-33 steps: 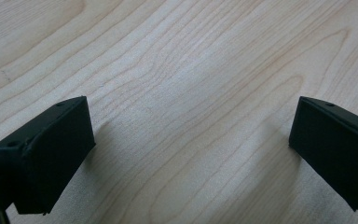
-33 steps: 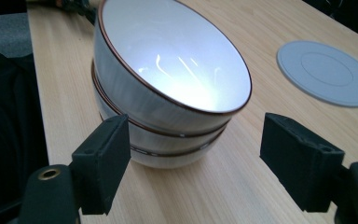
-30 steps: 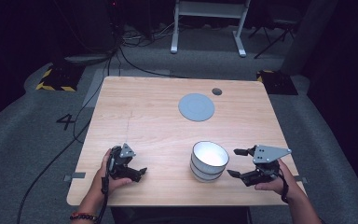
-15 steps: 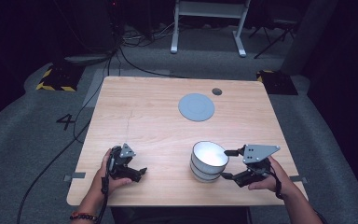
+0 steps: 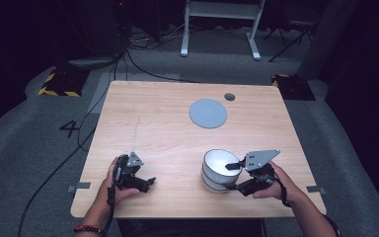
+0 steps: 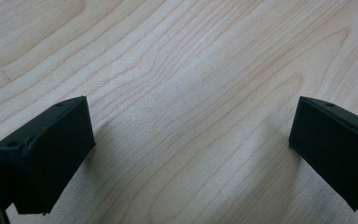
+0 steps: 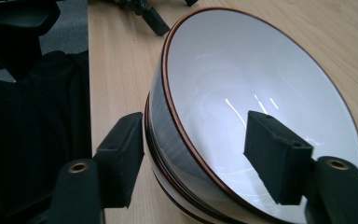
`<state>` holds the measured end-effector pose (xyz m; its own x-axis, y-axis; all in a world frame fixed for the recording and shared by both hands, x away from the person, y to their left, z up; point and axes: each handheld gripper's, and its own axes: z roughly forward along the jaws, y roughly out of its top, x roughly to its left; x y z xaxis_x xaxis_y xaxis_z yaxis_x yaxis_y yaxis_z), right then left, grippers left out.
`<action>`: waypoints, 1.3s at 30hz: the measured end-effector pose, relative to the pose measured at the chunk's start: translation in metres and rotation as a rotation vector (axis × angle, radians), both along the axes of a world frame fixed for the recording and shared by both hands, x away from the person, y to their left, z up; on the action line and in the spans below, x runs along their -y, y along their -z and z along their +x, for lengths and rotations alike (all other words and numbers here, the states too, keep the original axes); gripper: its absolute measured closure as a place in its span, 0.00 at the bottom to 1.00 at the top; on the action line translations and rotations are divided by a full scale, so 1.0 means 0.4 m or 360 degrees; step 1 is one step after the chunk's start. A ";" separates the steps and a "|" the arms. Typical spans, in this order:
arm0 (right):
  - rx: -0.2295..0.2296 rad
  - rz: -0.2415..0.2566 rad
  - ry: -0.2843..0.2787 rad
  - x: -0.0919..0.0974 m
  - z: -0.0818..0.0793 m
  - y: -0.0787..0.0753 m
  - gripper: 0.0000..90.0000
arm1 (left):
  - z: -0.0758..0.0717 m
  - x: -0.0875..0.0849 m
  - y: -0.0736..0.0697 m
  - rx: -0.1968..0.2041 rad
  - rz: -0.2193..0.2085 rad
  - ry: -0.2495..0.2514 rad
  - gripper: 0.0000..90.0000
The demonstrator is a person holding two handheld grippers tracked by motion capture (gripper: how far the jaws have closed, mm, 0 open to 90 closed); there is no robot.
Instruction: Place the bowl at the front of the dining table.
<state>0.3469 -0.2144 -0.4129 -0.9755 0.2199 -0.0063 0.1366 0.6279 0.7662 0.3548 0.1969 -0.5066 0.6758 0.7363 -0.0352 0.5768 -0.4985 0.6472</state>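
From above, we see the left tongs [image 5: 140, 181] resting low on the desk [image 5: 158, 128], and the right tongs [image 5: 233, 176] at the stacked bowls [image 5: 218, 168]. Left gripper view: jaws spread, gripping nothing. Right gripper view: the right tongs [image 7: 193, 158] straddle the top bowl's rim [image 7: 168, 100], unclenched; the bowl holds nothing.

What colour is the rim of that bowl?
The bowl is white inside with a thin reddish-brown rim, clearest in the right gripper view.

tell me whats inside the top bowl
The top bowl looks empty: bare white inside with light streaks. The right gripper straddles its rim, one jaw inside hiding a patch. It sits nested in another bowl.
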 end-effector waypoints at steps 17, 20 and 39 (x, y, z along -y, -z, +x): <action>-0.0166 -0.0037 -0.0217 -0.039 0.022 0.002 0.81 | 0.000 0.000 0.000 0.0000 0.0000 0.0000 0.00; -0.0188 -0.0025 -0.0260 -0.045 0.023 0.000 0.87 | 0.000 0.000 0.000 0.0000 0.0000 0.0000 0.00; -0.0236 -0.0007 -0.0254 -0.045 0.036 -0.031 0.93 | 0.000 0.000 0.000 0.0000 0.0002 0.0002 0.00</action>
